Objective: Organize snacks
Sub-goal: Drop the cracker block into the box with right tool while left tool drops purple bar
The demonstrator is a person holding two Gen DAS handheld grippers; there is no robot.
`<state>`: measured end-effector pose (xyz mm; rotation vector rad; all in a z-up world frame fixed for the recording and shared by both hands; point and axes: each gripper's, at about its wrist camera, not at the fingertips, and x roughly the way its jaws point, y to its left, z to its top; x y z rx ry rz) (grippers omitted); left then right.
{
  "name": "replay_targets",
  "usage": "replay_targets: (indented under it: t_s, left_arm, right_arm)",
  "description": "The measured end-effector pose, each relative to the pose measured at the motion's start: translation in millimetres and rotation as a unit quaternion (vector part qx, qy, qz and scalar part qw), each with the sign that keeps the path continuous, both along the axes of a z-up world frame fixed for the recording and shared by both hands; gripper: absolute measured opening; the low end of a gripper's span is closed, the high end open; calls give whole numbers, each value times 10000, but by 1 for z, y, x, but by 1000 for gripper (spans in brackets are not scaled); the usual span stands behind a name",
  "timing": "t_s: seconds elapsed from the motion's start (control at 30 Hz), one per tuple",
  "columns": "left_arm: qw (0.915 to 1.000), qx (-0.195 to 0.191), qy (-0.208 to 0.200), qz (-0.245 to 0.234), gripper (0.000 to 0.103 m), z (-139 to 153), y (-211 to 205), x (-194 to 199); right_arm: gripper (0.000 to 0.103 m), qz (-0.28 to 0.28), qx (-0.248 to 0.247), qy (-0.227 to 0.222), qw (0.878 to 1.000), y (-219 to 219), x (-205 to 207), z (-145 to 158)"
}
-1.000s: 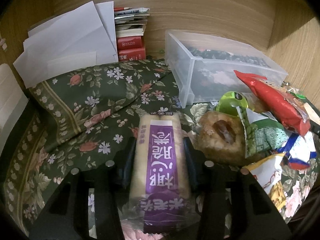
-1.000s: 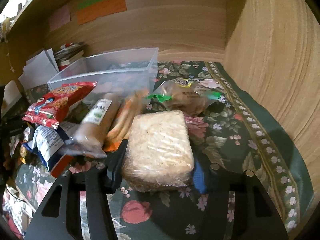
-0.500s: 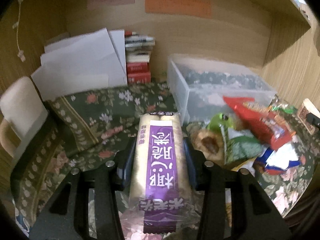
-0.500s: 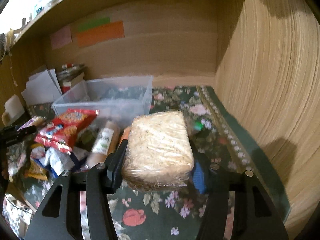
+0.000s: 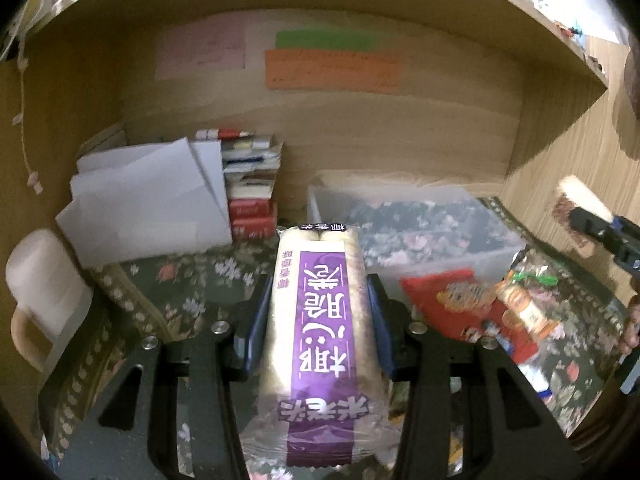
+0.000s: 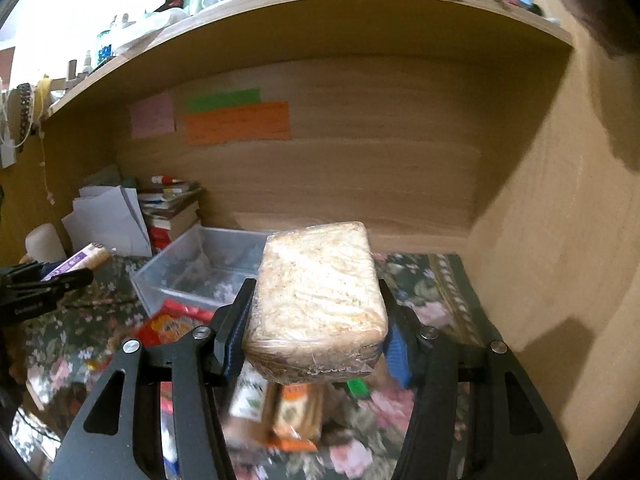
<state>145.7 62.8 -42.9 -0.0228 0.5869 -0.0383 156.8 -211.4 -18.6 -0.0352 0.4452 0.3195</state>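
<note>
Progress looks early: the clear plastic bin (image 5: 420, 228) at the back of the bench (image 5: 172, 280) shows only the floral cloth through its floor, so as far as the blurred views allow, no snack seems to be inside it yet. Two are in hand. The left claw (image 5: 316, 320) pinches a purple-labelled rice cracker pack (image 5: 320, 332) at its mid-length, held above the cloth. The pack's long axis runs straight forward along the fingers, its far end pointing toward the bin's near-left corner. The right claw (image 6: 316, 324) is clamped on a wrapped rice cake block (image 6: 316, 300), also held clear of the bench. This block is squat, its longer side likewise running forward, aimed at the back wall just right of the bin.

Left to do, by my judgement: both held items still need placing, and a loose heap remains in front of the bin, including a red snack bag (image 5: 452, 300) and an orange-wrapped bar (image 6: 294, 408).
</note>
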Motion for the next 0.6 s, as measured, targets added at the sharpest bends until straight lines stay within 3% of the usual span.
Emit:
replay_targets:
  t_s: [0.3,0.6]
  left_arm:
    - [9998,-113,-158,-97,45,18,-12,33]
    - [9998,-114,5,-181,45,15,-20,78]
  right_arm:
    - [52,185,-135,182,9996,26,41,-1]
    - [52,381,-190,465,9980,45,76,-7]
